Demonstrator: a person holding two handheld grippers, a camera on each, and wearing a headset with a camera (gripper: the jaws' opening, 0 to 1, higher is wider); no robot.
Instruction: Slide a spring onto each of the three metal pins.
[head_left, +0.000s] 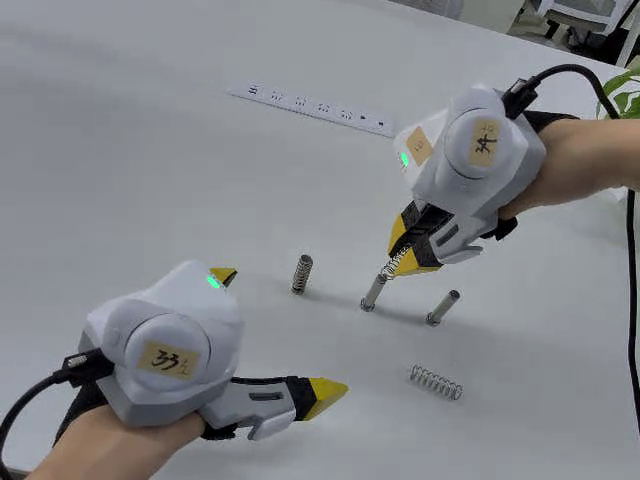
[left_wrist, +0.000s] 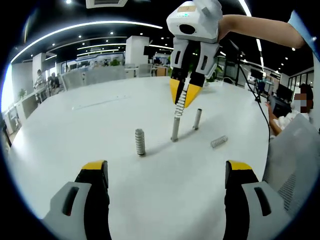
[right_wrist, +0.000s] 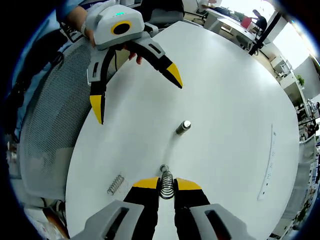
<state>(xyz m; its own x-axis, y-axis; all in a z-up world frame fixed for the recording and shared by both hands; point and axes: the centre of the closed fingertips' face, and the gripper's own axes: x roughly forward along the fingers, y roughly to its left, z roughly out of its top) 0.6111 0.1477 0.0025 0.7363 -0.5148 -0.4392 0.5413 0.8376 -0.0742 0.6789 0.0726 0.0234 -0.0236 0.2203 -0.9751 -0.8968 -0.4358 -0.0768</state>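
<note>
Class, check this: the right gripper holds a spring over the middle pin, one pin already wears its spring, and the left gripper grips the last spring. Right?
Not quite. The left gripper is open and empty; the last spring lies loose on the table, as the left gripper view shows. The rest stands.

1. Bright, even overhead light falls across the white table (head_left: 150, 150) in the head view, and the pins (head_left: 373, 292) cast only soft, faint shadows.
2. Ceiling light strips (left_wrist: 100, 24) glow in the left gripper view, bowed by fisheye distortion.
3. Glare whitens the right gripper view's upper right, where the edges curve and soften.
</note>
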